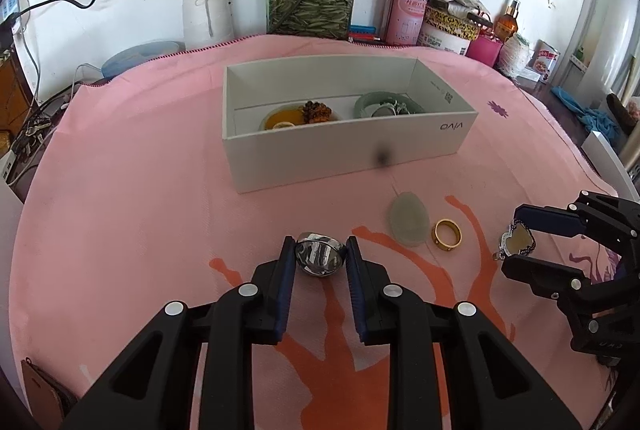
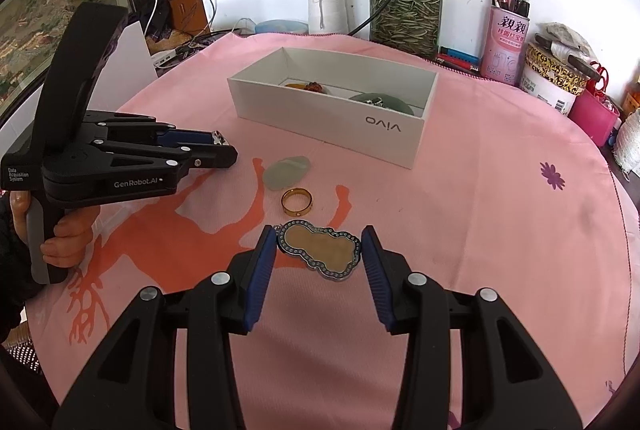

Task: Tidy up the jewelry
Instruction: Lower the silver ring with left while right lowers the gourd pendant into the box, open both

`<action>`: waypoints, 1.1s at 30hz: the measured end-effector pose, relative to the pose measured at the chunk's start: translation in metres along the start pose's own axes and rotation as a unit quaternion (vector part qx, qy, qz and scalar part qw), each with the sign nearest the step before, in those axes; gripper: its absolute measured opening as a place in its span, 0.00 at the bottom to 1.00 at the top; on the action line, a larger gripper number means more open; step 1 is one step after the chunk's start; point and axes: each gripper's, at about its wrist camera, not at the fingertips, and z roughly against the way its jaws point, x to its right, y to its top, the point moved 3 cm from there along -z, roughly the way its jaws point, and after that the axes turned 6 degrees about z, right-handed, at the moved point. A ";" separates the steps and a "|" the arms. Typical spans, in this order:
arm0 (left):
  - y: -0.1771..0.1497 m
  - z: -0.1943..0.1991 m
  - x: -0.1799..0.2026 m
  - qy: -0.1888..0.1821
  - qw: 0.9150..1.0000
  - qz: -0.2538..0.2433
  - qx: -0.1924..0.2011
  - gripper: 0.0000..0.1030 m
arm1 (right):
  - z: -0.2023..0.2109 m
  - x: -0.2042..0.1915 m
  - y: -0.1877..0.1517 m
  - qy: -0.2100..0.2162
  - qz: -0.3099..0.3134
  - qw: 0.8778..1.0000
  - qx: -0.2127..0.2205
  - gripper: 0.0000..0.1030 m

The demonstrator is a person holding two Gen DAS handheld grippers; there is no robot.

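Near the white box (image 1: 344,154), the left gripper (image 1: 320,258) clamps a silver ring (image 1: 320,259); the right gripper (image 2: 320,250) clamps a gourd-shaped pendant (image 2: 320,250).

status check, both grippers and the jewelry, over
Left gripper shut on silver ring. Right gripper shut on gourd pendant. Gold ring, jade piece loose on cloth. White box path unobstructed.

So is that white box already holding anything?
Yes. The lidless white box holds an orange piece and a green bangle, among other pieces.
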 end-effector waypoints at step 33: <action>0.097 0.032 0.010 0.075 0.986 0.022 0.148 0.24 | 0.002 0.045 0.122 0.009 -0.077 0.991 0.106 0.41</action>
